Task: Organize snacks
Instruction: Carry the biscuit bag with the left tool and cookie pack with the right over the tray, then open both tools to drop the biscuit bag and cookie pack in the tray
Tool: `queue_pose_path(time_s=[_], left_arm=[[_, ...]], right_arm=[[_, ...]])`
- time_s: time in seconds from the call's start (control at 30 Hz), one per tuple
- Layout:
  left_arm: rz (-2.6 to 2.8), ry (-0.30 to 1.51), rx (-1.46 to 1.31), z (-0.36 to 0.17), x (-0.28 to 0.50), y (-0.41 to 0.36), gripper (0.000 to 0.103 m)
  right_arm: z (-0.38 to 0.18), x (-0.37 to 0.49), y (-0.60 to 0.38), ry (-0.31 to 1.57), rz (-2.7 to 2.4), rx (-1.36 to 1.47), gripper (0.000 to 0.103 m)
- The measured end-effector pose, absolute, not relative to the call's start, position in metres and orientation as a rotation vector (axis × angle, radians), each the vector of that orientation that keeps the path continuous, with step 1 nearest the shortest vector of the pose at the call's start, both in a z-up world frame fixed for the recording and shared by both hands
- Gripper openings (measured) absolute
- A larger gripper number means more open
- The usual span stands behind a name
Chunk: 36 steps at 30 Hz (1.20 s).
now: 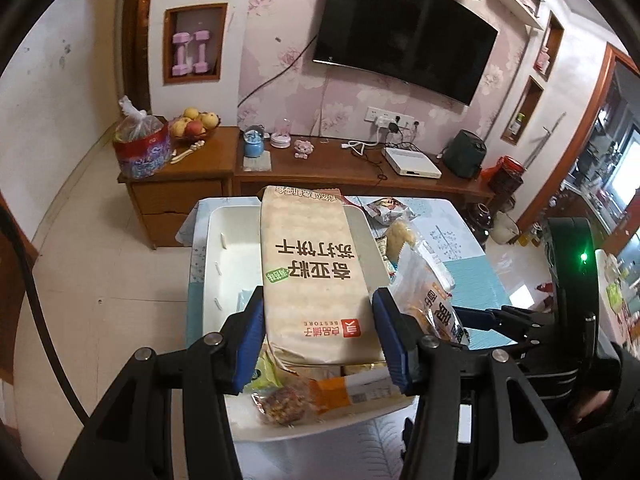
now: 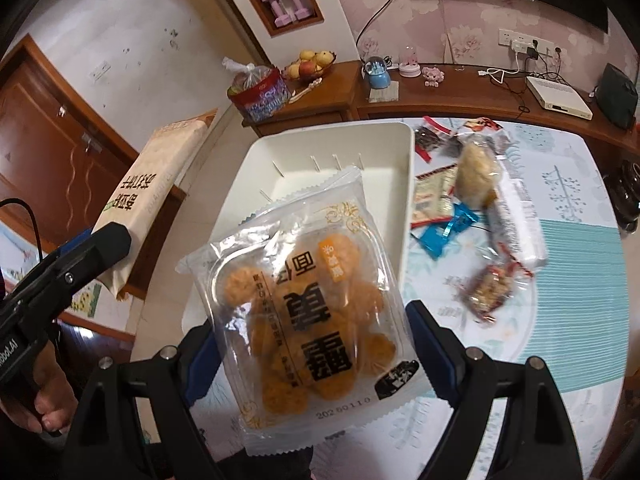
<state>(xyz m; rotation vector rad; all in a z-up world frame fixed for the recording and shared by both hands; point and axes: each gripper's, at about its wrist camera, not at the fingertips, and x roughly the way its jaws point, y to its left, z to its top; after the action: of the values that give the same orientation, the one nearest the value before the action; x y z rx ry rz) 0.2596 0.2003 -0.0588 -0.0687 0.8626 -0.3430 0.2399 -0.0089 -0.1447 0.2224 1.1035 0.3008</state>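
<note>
My left gripper is shut on a long beige cracker pack, its blue pads pressing both sides. The pack hangs over a white tray whose near end holds an orange-wrapped nut bar and other small packs. My right gripper is shut on a clear pastry pack of orange cakes, held above the tray. The cracker pack shows at the left in the right wrist view. The pastry pack sits just right of the crackers in the left wrist view.
Several loose snacks lie on the table right of the tray: a pale rice cake, a blue wrapper, a long white pack, a nut bar. A wooden TV cabinet stands behind. A person's hand grips the left tool.
</note>
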Motion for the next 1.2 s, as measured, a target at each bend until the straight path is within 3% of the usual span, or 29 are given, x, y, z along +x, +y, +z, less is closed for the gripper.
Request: queue_pose_path(time_s=[0.07, 0.1, 0.13, 0.33, 0.7, 0.87, 1.2], left_arm=[[-0.383, 0.847, -0.078, -0.059, 0.268, 0.208, 0.049], [-0.387, 0.833, -0.069, -0.058, 0.271, 0.21, 0.031], [-0.396, 0.833, -0.06, -0.059, 0.274, 0.211, 0.026], [-0.419, 0.865, -0.062, -0.07, 0.293, 0.22, 0.027], [-0.396, 0.901, -0.116, -0.072, 0.295, 0.23, 0.033], [-0.387, 0.899, -0.119, -0.069, 0.29, 0.227, 0.035], [-0.325, 0.89, -0.125, -0.058, 0.278, 0.201, 0.054]], right_arm=[[-0.146, 0.243, 0.0, 1.082, 0.291, 0.232, 0.086], [-0.147, 0.245, 0.004, 1.072, 0.286, 0.235, 0.086], [-0.147, 0.246, 0.008, 1.065, 0.282, 0.239, 0.086], [-0.151, 0.258, 0.024, 1.042, 0.257, 0.263, 0.088], [-0.163, 0.256, 0.028, 1.095, 0.248, 0.252, 0.093], [-0.152, 0.252, 0.018, 1.031, 0.295, 0.302, 0.095], [-0.138, 0.243, -0.01, 1.014, 0.312, 0.301, 0.096]])
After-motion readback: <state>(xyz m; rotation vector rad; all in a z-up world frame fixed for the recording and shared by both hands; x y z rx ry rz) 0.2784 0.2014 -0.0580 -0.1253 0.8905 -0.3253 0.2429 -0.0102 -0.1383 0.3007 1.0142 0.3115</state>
